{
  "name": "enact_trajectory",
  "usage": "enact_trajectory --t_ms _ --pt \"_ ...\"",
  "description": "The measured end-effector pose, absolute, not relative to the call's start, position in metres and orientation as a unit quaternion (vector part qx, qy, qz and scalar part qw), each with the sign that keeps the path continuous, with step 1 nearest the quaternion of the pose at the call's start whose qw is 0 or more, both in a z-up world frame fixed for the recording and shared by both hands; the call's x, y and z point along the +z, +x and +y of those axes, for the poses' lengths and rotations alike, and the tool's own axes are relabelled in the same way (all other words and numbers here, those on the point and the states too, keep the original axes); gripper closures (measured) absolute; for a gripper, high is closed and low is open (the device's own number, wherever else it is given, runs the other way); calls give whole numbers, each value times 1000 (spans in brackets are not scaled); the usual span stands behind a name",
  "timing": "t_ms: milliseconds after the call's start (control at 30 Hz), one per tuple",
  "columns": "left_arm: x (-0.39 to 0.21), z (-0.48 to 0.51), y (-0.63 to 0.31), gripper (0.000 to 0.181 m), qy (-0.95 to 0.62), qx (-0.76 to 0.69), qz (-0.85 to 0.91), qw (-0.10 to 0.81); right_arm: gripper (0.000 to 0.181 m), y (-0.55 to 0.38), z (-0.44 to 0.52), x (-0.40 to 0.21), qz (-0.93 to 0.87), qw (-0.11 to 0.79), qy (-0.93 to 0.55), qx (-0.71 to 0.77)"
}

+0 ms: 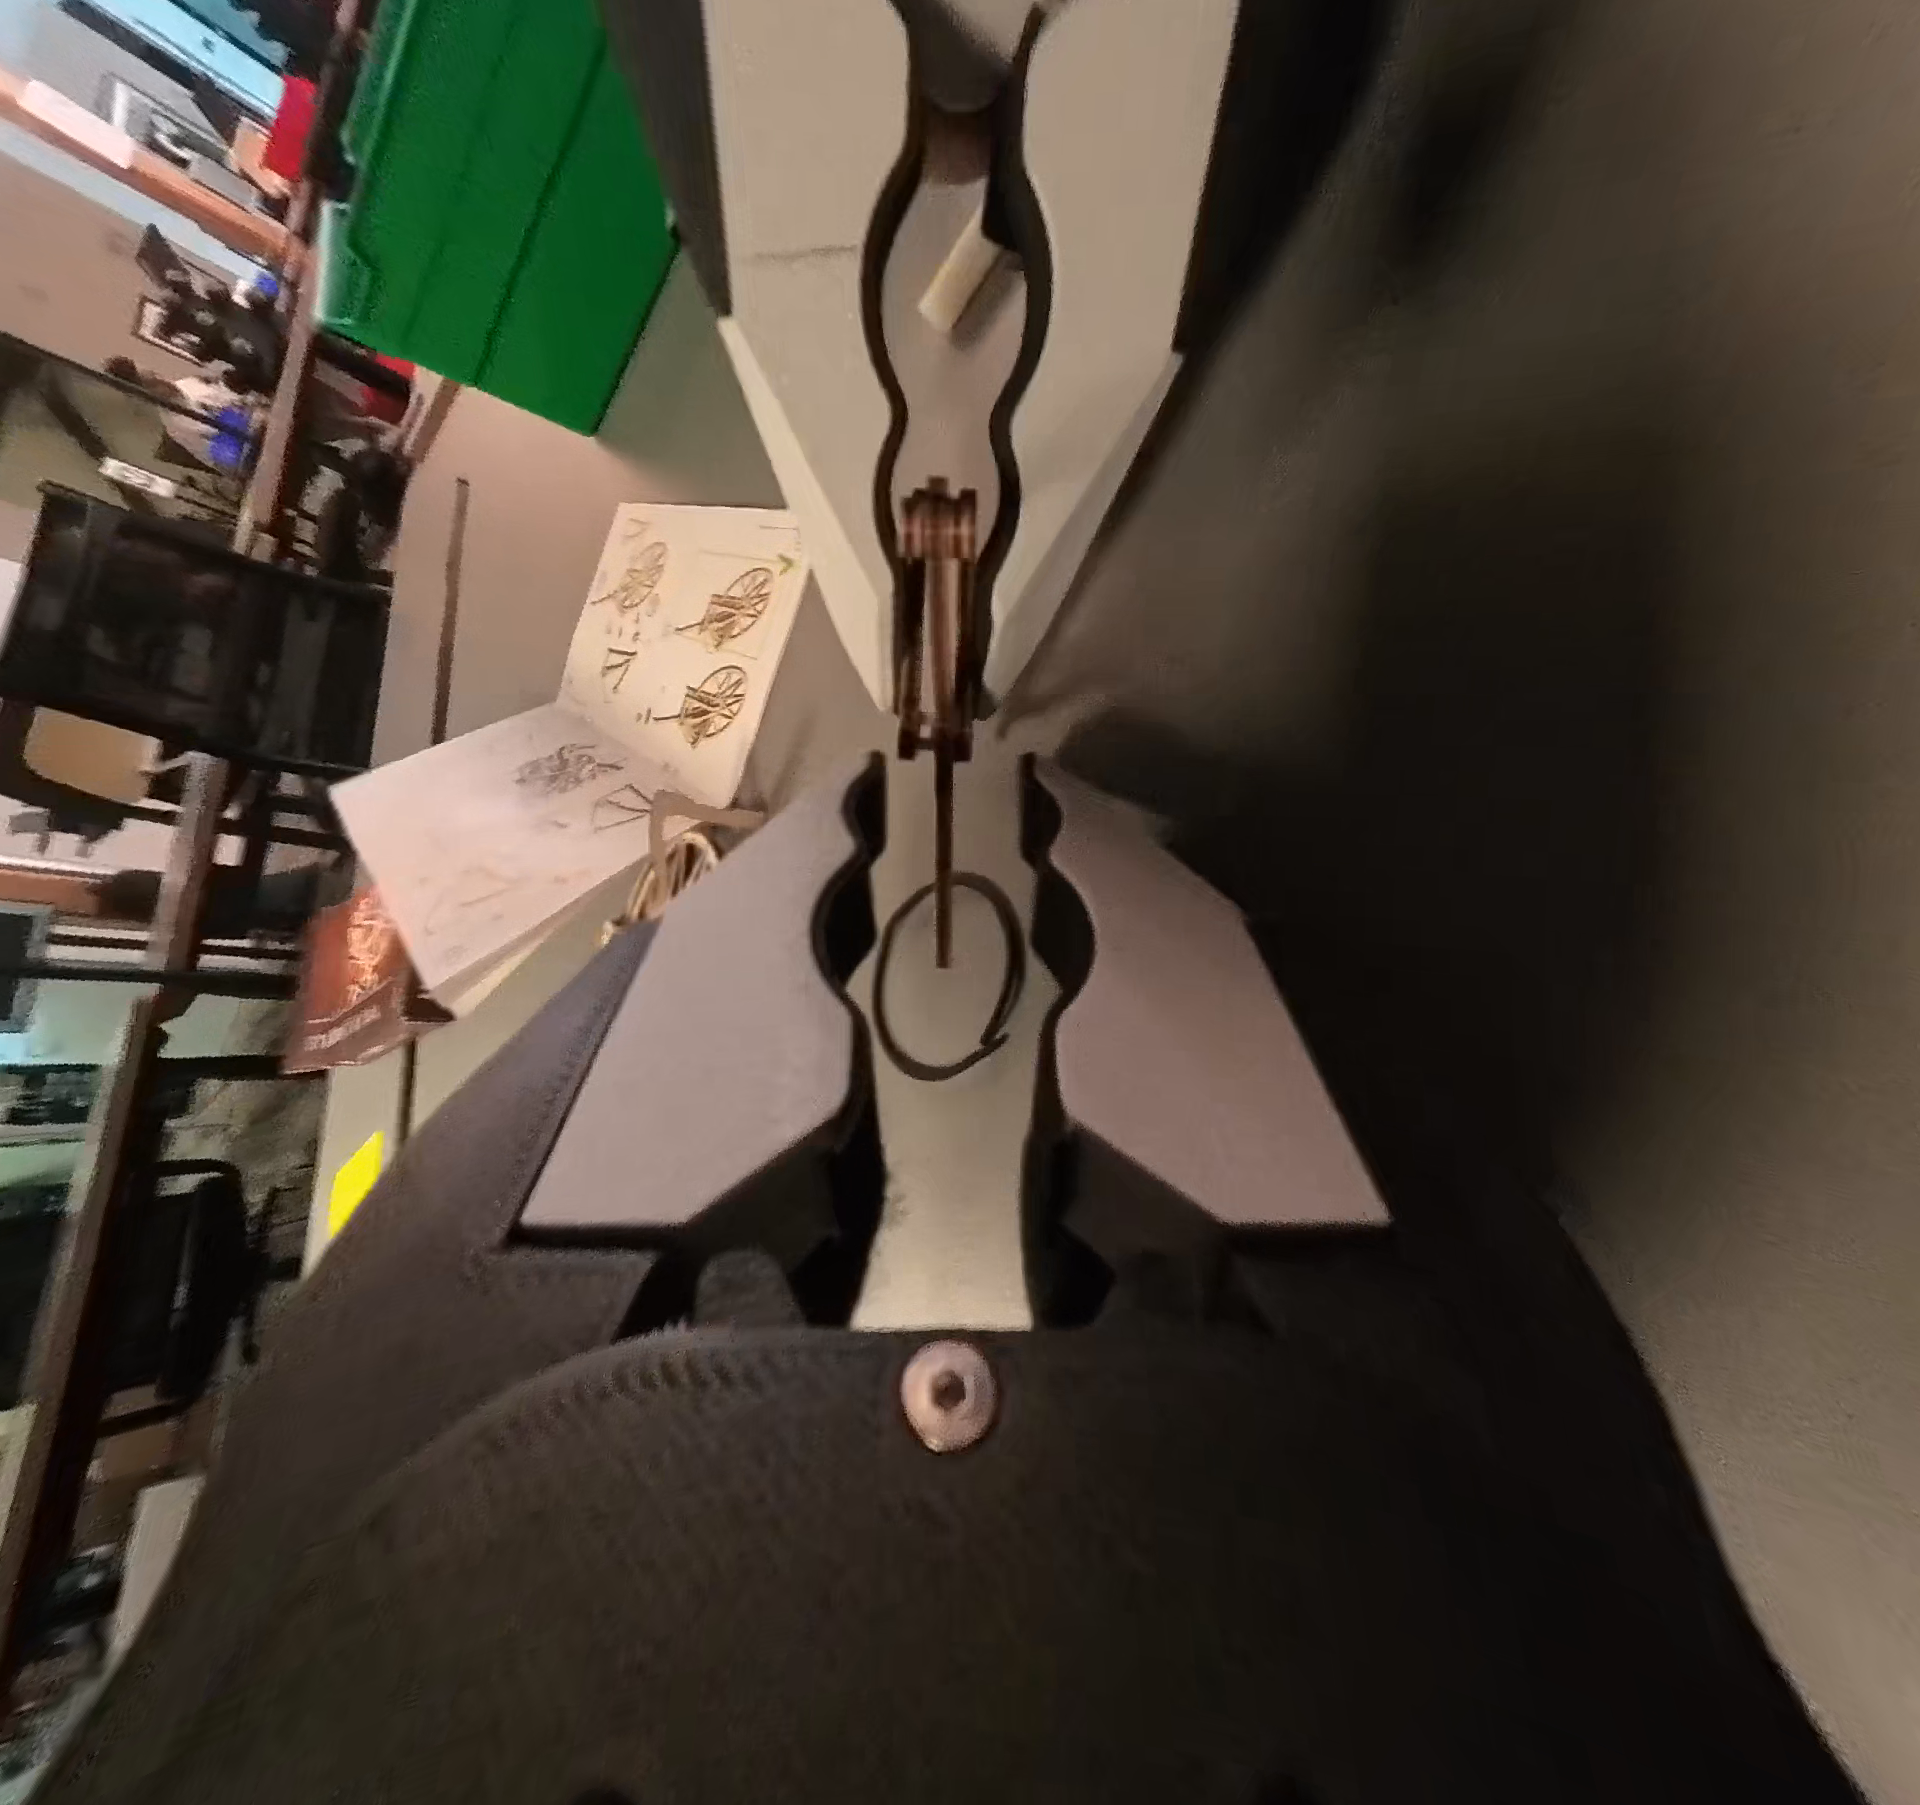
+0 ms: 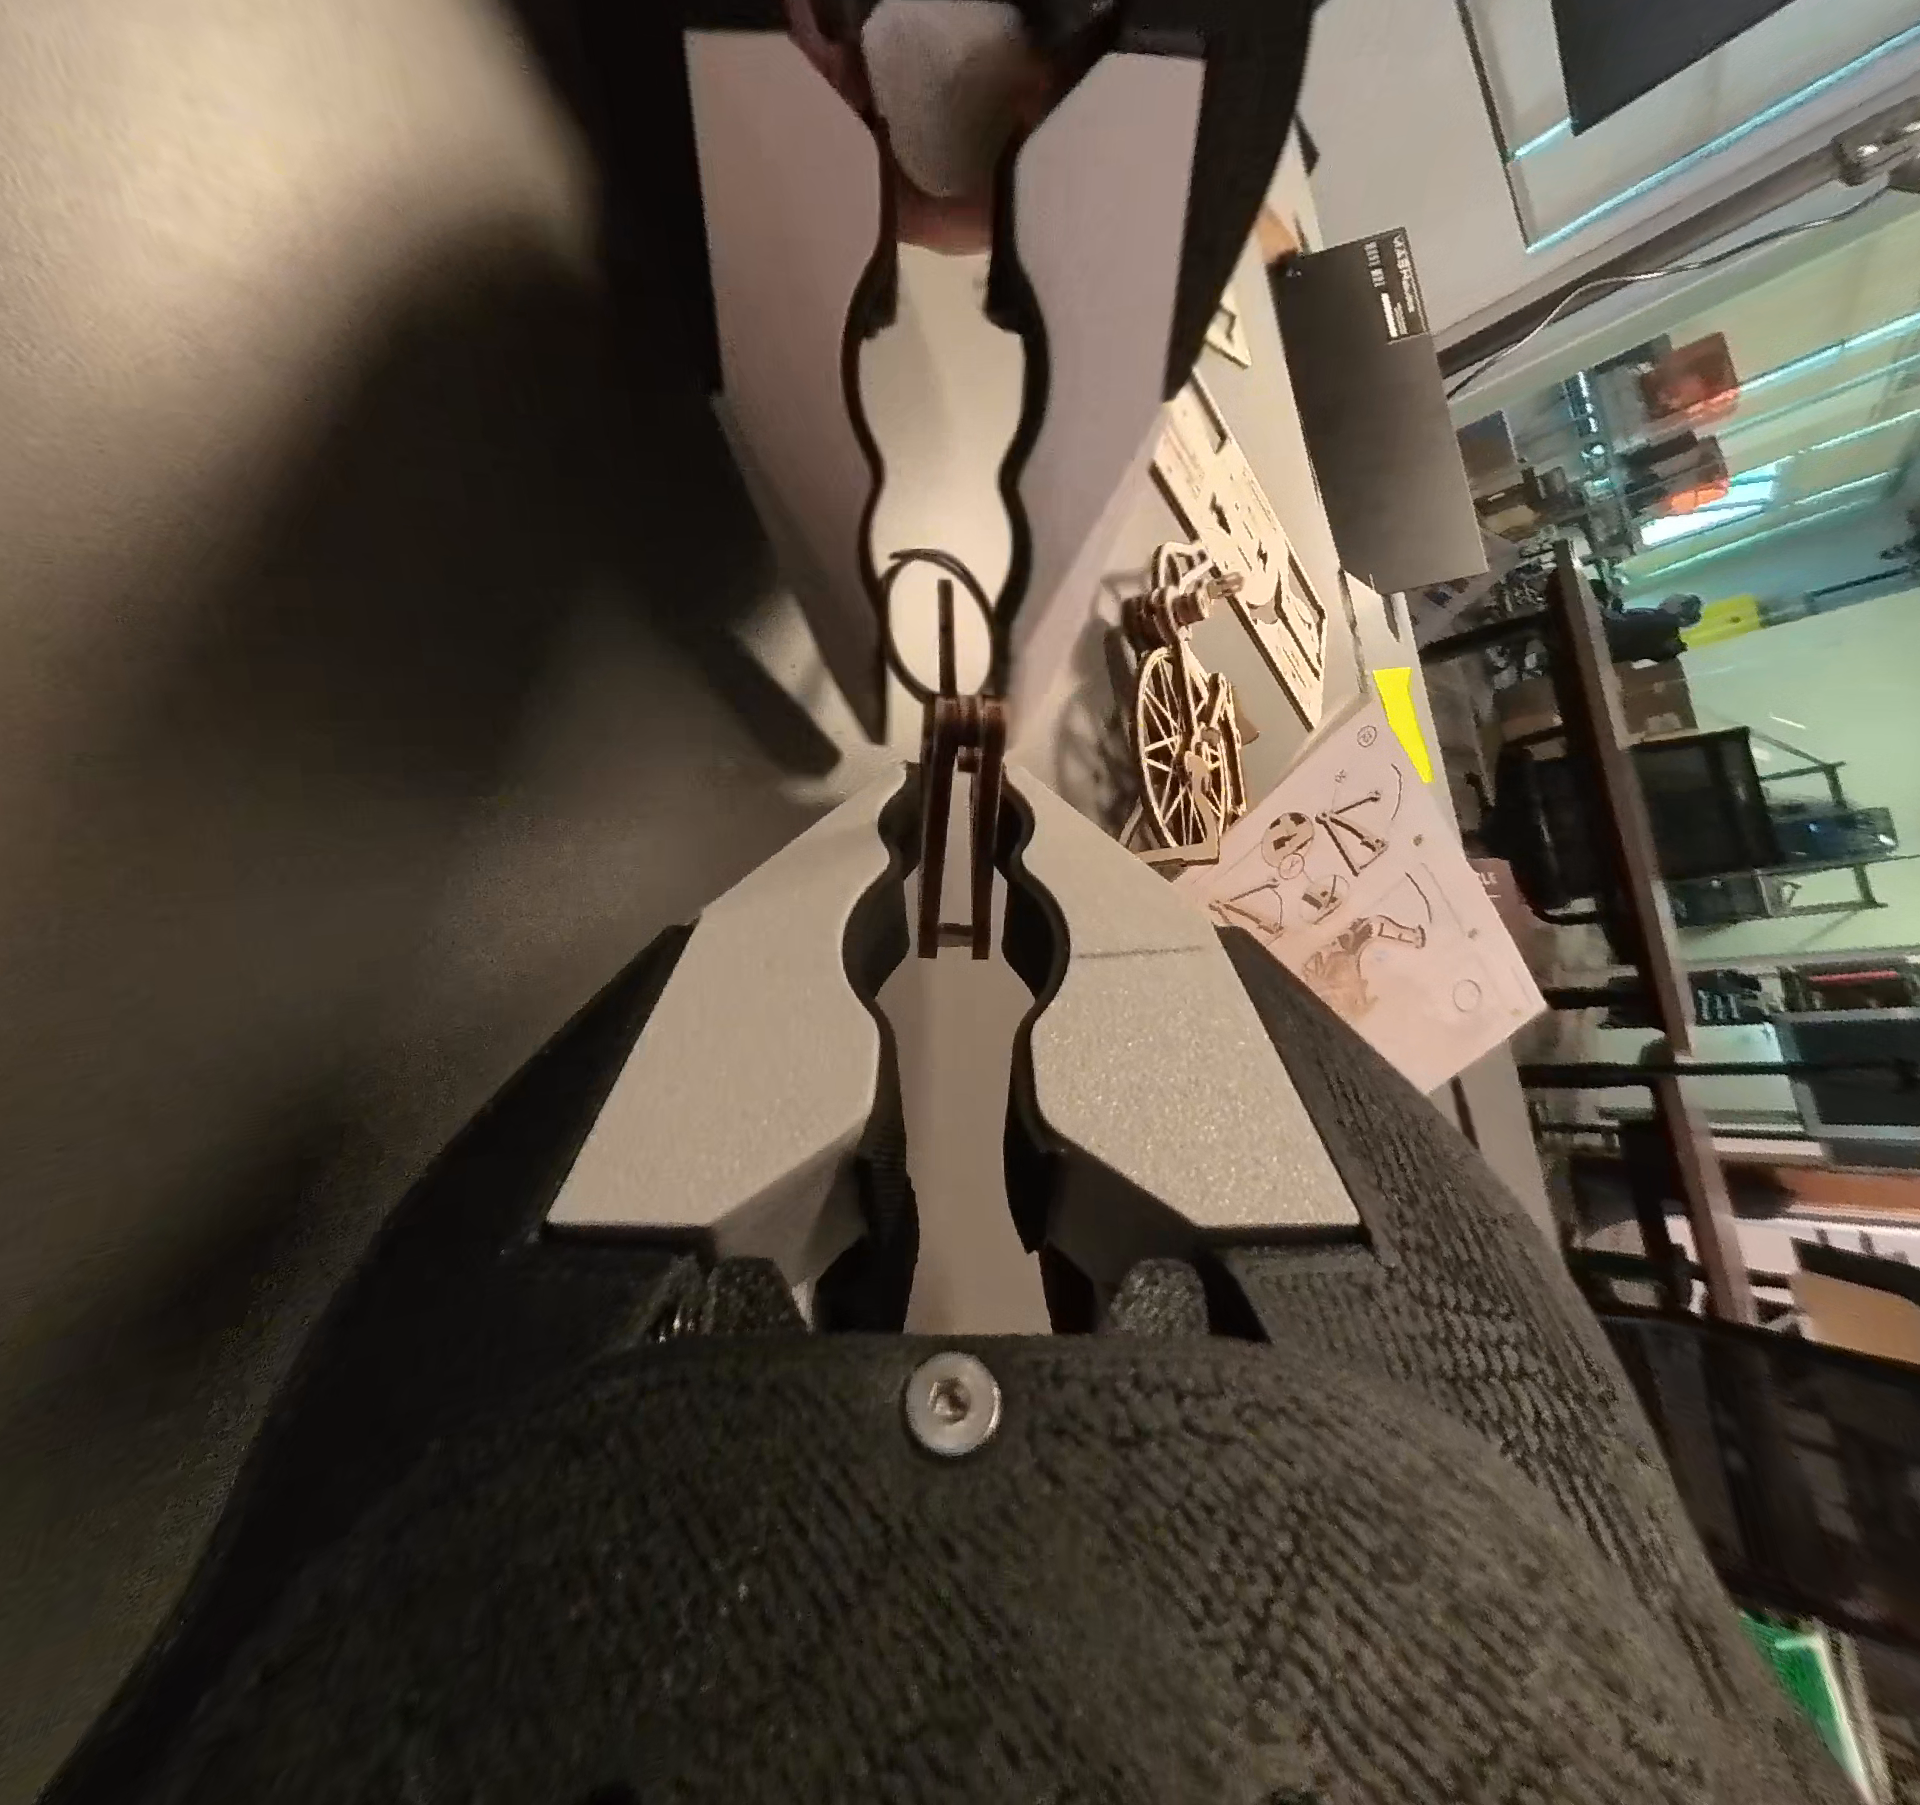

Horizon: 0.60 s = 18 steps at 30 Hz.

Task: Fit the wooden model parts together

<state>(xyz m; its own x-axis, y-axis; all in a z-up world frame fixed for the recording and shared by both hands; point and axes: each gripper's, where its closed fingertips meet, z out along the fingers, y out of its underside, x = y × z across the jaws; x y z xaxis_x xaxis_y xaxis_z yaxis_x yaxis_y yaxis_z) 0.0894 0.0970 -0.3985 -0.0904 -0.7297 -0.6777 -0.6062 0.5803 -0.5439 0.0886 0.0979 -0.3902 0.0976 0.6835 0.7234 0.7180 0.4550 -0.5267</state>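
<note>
Right gripper (image 2: 951, 820) jaws pinch the wooden part (image 2: 956, 820) at their tips; left gripper (image 1: 951, 779) jaws stand apart facing it.

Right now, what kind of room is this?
Probably a workshop or lab. Metal shelving crowded with boxes, a green bin, and an instruction booklet beside a wooden wheeled model on a table.

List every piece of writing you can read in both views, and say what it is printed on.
None can be read clearly.
Brown booklet cover: pale print, too blurred.
Open instruction booklet: drawings with tiny marks, illegible.
Black box: small white print, too small.
Instruction sheet: diagrams with tiny marks, illegible.
</note>
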Motion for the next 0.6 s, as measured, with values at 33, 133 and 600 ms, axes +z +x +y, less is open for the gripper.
enact_trajectory --t_ms 33,133,600 --pt "-397 98 89 167 -447 -51 735 508 172 88 97 -390 -671 526 -523 -11" --pt "-392 98 91 162 -439 -54 727 525 172 88 97 -389 -667 528 -526 -3" --pt "-399 96 90 170 -460 -59 736 493 174 86 96 -394 -663 513 -545 -1"
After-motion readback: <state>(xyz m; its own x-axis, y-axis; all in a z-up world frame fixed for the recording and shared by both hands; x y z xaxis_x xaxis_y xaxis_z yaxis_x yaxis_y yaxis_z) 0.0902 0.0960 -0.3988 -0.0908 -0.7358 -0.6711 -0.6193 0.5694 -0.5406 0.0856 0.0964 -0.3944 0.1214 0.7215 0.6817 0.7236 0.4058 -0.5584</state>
